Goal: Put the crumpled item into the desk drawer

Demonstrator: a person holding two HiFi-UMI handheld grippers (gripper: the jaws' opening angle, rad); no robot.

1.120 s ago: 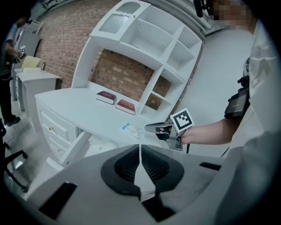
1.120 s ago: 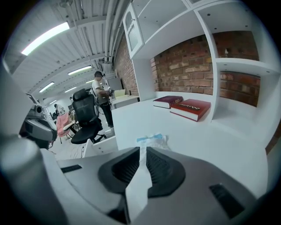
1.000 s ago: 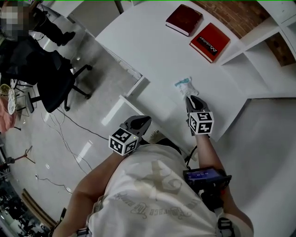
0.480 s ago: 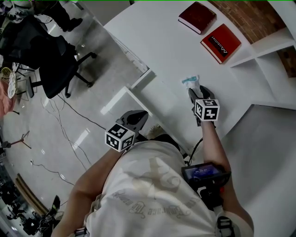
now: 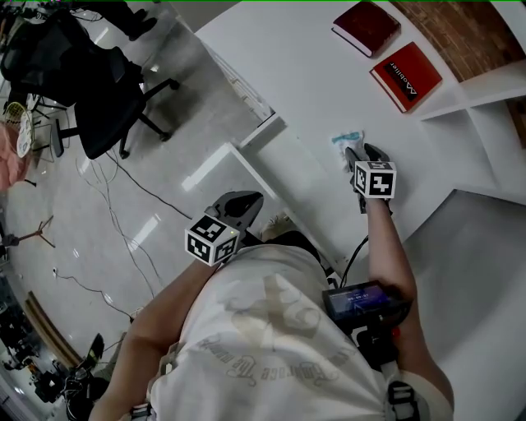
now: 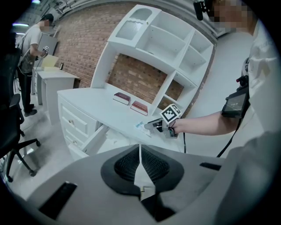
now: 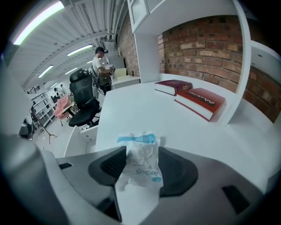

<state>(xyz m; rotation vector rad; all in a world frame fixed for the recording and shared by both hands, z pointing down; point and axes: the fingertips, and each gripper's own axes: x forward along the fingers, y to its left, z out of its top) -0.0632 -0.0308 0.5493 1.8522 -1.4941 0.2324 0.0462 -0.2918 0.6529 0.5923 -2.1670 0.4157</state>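
The crumpled item (image 5: 347, 138), a white wrapper with blue print, lies on the white desk (image 5: 288, 82) near its front edge. My right gripper (image 5: 355, 152) is right at it. In the right gripper view the wrapper (image 7: 140, 165) sits between the wide-apart pads of the right gripper (image 7: 139, 151), which do not squeeze it. The desk drawer (image 5: 215, 164) stands pulled out to the left of the wrapper, and shows again as the drawer (image 6: 94, 136). My left gripper (image 5: 246, 201) hangs in front of the drawer; the left gripper (image 6: 139, 151) is shut and holds nothing.
Two red books (image 5: 367, 25) (image 5: 405, 74) lie at the back of the desk, under white shelves (image 6: 167, 48). A black office chair (image 5: 90, 99) stands on the floor to the left, with cables nearby. A person (image 7: 103, 66) stands far off.
My right gripper has moved forward up to the wrapper, so its tips now reach it. The left gripper has stayed near the drawer.
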